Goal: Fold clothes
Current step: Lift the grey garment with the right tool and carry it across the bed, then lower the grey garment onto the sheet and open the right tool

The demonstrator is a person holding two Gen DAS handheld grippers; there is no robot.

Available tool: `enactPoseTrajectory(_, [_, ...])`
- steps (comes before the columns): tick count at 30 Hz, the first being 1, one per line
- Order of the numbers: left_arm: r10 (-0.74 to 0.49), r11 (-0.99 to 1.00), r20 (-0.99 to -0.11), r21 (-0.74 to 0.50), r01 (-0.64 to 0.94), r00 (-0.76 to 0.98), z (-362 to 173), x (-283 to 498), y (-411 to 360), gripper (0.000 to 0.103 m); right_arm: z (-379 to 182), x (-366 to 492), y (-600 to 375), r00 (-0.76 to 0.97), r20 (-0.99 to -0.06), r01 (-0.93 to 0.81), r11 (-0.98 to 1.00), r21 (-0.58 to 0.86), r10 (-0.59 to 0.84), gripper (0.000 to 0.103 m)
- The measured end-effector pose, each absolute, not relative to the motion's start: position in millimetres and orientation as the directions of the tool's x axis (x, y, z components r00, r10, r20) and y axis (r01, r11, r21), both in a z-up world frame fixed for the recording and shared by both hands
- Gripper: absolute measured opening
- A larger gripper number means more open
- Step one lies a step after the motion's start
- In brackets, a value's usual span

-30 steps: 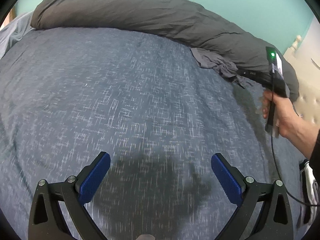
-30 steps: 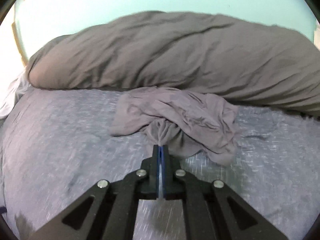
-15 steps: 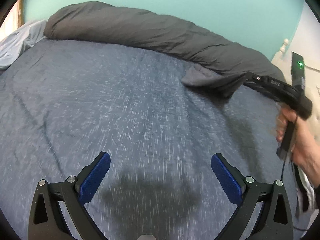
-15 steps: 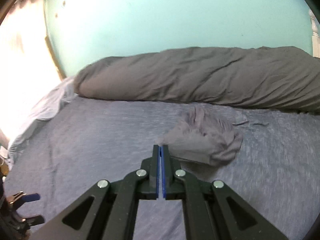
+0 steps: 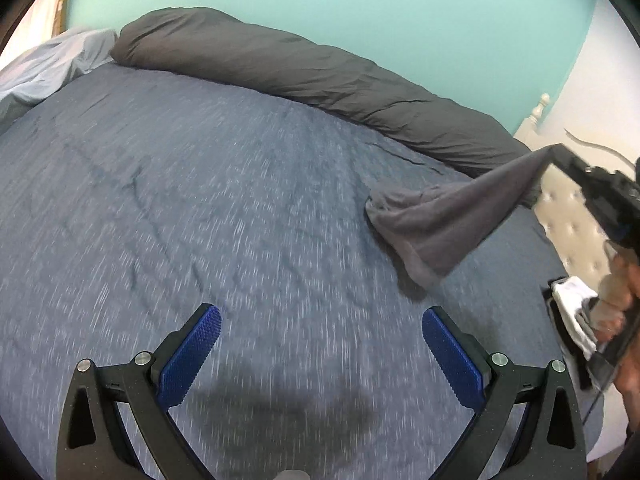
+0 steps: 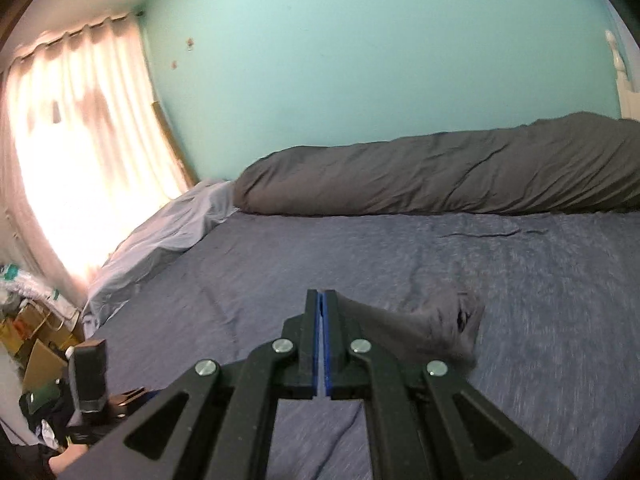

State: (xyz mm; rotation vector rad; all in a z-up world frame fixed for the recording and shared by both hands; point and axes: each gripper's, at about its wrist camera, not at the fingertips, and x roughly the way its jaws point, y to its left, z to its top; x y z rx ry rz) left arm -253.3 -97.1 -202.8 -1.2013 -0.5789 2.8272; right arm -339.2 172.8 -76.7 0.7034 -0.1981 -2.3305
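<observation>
Bedspread [image 5: 224, 208], blue-grey; rolled grey duvet [image 5: 304, 76] beneath teal wall [image 5: 360, 12].

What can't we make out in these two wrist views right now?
- Type of the grey garment: bunched and motion-blurred in both views.
- Left gripper in the right wrist view: its fingers sit behind the right gripper frame.
- White item at the bed edge, left wrist view: partly covered by the hand, unidentifiable.
</observation>
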Motion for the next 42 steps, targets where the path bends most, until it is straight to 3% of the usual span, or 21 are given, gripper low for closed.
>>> enactPoseTrajectory(10, [0.147, -0.931, -0.692, -0.337, 0.137, -0.707, -187.8, -163.2, -100.6, 0.103, -40.3, -207.1, 174.9, -0.618, -0.383, 0.584, -0.727, 0.361, -0.686, 0.001])
enactPoseTrajectory(27, [0.163, -0.935, -0.664, -0.341, 0.101, -0.73, -152.3, -82.4, -77.6, 0.103, -12.0, -110.7, 189.7, -0.601, -0.367, 0.621, -0.704, 0.345, -0.71, 0.001])
enactPoseTrajectory(32, [0.149, -0.951, -0.66, -0.3, 0.077, -0.736, -156.7, -79.2, -68.6, 0.103, -42.3, -121.5, 193.7, -0.6, -0.429, 0.57, -0.738, 0.362, -0.675, 0.001])
enactPoseTrajectory(42, [0.184, -0.945, -0.688, -0.321, 0.067, -0.702, -208.8, -104.2, -66.5, 0.103, -169.6, -182.5, 234.3, -0.634, -0.57, 0.353, -0.851, 0.388, -0.523, 0.002])
